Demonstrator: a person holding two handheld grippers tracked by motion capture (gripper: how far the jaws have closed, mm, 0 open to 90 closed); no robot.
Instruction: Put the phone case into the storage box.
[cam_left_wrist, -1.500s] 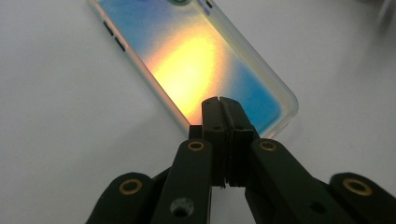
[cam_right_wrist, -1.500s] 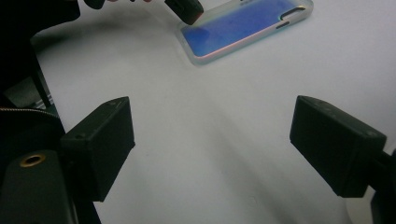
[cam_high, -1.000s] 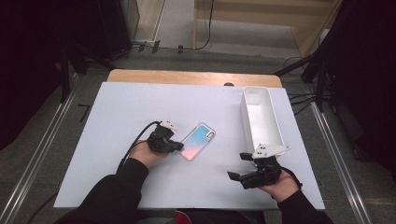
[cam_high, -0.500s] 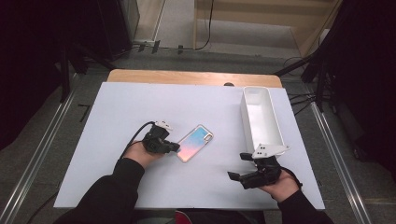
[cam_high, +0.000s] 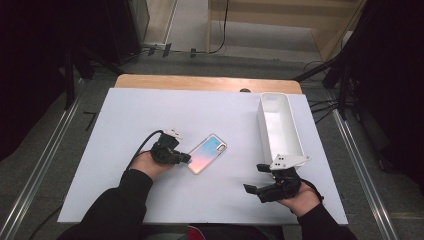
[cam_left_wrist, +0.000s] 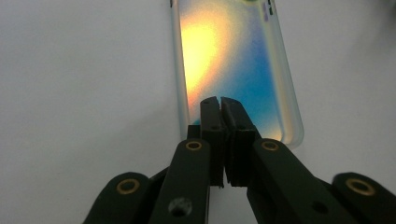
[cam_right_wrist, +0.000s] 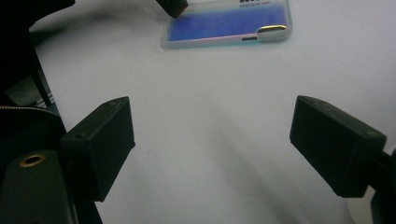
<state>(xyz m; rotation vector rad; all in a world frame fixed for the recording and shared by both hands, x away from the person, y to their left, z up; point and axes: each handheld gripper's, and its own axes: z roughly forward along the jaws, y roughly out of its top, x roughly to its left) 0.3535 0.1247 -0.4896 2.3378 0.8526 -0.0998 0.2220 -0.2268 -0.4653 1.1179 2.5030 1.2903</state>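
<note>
pushing risk: left hand-held gripper (cam_high: 184, 158) is fully closed, tips at the near end of the phone case (cam_high: 207, 153) lying mid-frame on the desk (cam_high: 125, 115). it could skid or spin. right hand-held gripper (cam_high: 257, 179) is open, empty, lower right.

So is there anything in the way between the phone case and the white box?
No. The phone case lies flat on the table, and the stretch between it and the white box is bare. The left tongs are shut at the case's near end; the right tongs sit open, below that path.
</note>
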